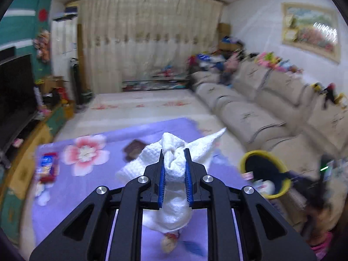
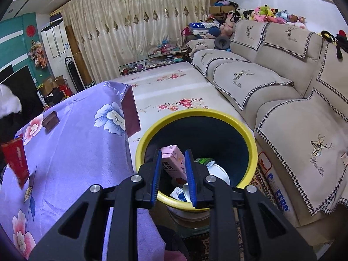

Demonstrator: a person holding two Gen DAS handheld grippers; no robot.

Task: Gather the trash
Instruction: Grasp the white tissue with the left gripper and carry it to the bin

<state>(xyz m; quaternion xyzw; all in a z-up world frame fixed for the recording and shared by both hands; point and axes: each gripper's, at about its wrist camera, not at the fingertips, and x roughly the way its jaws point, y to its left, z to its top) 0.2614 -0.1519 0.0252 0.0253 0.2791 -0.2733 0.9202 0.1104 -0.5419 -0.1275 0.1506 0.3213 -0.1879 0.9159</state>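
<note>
My left gripper [image 1: 174,152] is shut on a white paper towel [image 1: 176,187], which hangs bunched between the blue pads above the purple flowered tablecloth [image 1: 104,182]. The same towel shows at the left edge of the right wrist view as a white blur [image 2: 8,102]. My right gripper [image 2: 173,153] is shut on a pink drink carton [image 2: 174,163] and holds it tilted over the mouth of the yellow-rimmed trash bin [image 2: 195,112]. A white bowl [image 2: 219,173] and other scraps lie inside the bin. In the left wrist view the bin [image 1: 258,151] stands on the floor to the right of the table.
On the tablecloth [image 2: 76,152] lie a small brown box [image 2: 50,119], a red packet [image 2: 16,163], a blue and red wrapper [image 1: 46,167] and a crumpled scrap [image 1: 168,242]. A beige sofa [image 2: 282,87] runs along the right. A dark TV [image 1: 15,87] stands at the left.
</note>
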